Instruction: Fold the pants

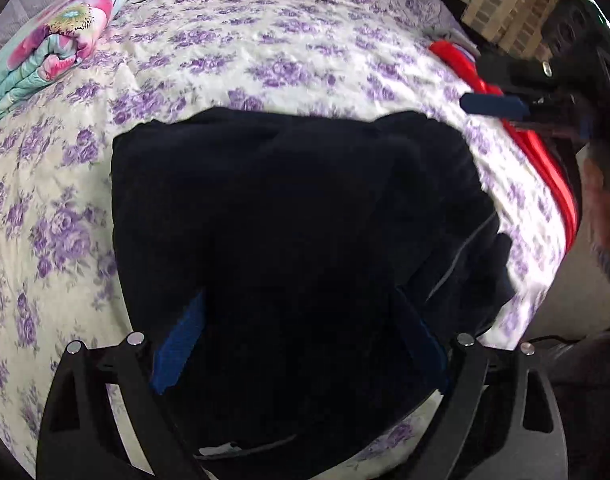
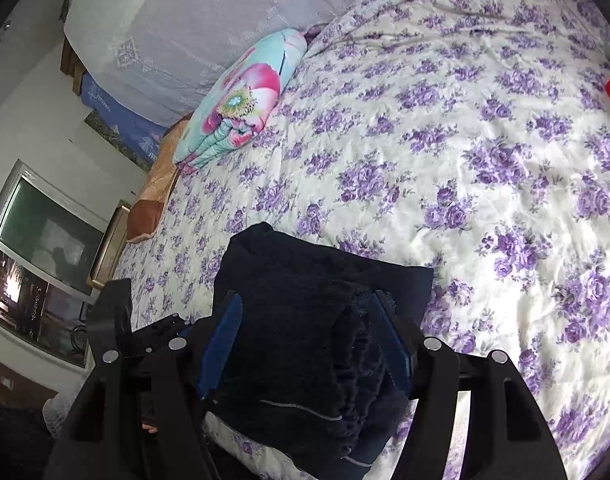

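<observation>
The dark navy pants (image 1: 289, 216) lie folded into a thick stack on the floral bedspread (image 1: 265, 52) near the bed's front edge. My left gripper (image 1: 301, 320) hovers over the near part of the stack, jaws wide apart, nothing pinched. In the left wrist view the right gripper (image 1: 493, 105) shows at the upper right, blurred. In the right wrist view the pants (image 2: 305, 320) sit between the blue pads of my right gripper (image 2: 309, 320), which stands open around the bundle's rolled end; whether the pads touch the cloth I cannot tell.
A folded flowered quilt (image 2: 241, 108) lies at the far left of the bed. A red cloth (image 1: 537, 152) lies along the right bed edge. A grey headboard cover (image 2: 185, 32), an orange pillow (image 2: 157, 192) and a window (image 2: 41, 248) are beyond the bed.
</observation>
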A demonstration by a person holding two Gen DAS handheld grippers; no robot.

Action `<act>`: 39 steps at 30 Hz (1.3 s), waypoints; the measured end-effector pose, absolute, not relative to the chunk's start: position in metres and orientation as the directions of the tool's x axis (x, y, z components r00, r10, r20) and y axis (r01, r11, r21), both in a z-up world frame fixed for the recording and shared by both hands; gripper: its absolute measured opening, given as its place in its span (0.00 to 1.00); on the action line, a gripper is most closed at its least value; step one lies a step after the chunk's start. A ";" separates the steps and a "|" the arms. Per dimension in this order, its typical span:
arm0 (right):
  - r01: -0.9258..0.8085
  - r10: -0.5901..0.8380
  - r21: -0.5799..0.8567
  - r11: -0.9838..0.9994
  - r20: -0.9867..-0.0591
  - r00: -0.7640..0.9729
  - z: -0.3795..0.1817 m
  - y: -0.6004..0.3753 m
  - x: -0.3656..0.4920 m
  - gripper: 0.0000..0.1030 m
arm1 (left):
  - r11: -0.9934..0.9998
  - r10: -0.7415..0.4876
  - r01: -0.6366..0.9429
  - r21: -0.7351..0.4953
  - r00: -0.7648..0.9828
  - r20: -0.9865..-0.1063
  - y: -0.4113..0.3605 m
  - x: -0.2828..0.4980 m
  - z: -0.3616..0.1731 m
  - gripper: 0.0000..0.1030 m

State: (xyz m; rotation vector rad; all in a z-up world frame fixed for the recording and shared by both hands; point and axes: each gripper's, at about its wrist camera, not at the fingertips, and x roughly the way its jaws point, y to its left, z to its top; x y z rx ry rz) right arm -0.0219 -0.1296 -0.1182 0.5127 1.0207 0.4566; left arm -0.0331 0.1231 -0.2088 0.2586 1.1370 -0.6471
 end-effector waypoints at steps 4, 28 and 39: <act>-0.107 0.659 0.662 0.742 -0.689 0.302 -0.149 -0.125 0.003 0.64 | 0.822 -0.365 0.541 -0.175 0.266 -0.892 0.138 -0.035 -0.214 0.90; 0.108 0.863 0.902 0.418 -0.431 0.264 -0.189 -0.131 0.019 0.15 | 0.871 -0.311 0.476 -0.125 0.337 -0.889 0.139 -0.051 -0.217 0.94; 0.053 0.771 0.810 0.584 -0.574 0.276 -0.192 -0.146 -0.018 0.20 | 0.840 -0.271 0.541 -0.048 0.341 -0.900 0.128 -0.059 -0.218 0.95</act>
